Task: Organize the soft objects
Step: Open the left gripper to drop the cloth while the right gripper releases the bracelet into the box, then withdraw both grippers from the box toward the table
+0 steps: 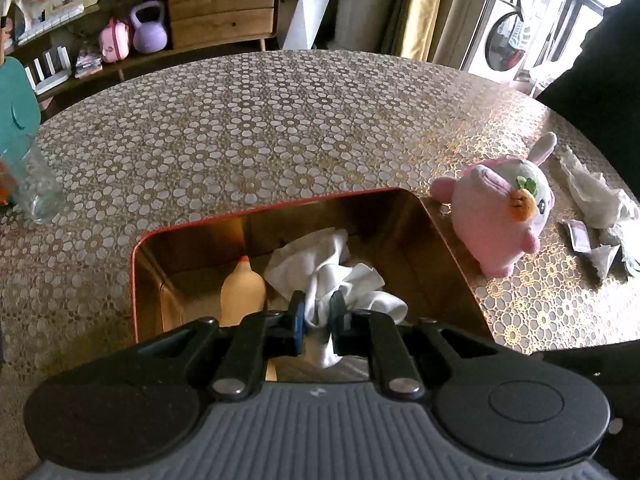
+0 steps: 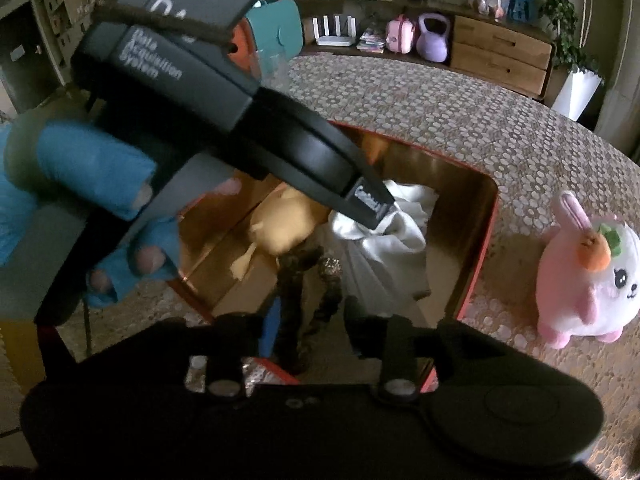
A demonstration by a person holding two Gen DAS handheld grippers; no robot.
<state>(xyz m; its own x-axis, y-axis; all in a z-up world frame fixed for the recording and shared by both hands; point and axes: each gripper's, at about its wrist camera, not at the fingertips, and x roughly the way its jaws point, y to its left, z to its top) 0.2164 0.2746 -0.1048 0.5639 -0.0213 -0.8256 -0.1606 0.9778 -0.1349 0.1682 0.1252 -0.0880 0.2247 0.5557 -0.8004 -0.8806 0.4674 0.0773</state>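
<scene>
L claw (image 1: 316, 312) is down inside the box (image 1: 440, 248), pads pinched together on a fold of the white cloth (image 1: 340, 268). Cloth mostly bunched on the box floor already, next to the yellowish soft toy (image 1: 243, 288). So I read this as the drop-off step for the cloth, near done.

R claw (image 2: 308, 316) hangs over the near edge of the box, jaws apart w/ a dark twisted rope-like thing (image 2: 296, 280) between them; can't tell if pads touch it, looks loose, so I call it let go.

To do it well: I'd lower L a bit more so the cloth lands flat, not draped over the wall, then open wide & pull straight up so the fabric doesn't snag on a pad & come back out. Keep both tools apart, they're v. close in the box.

Pink bunny plush (image 1: 500, 212) sits on the worktop (image 1: 240, 128) just beside the box's right wall, prob. next to go in.
</scene>
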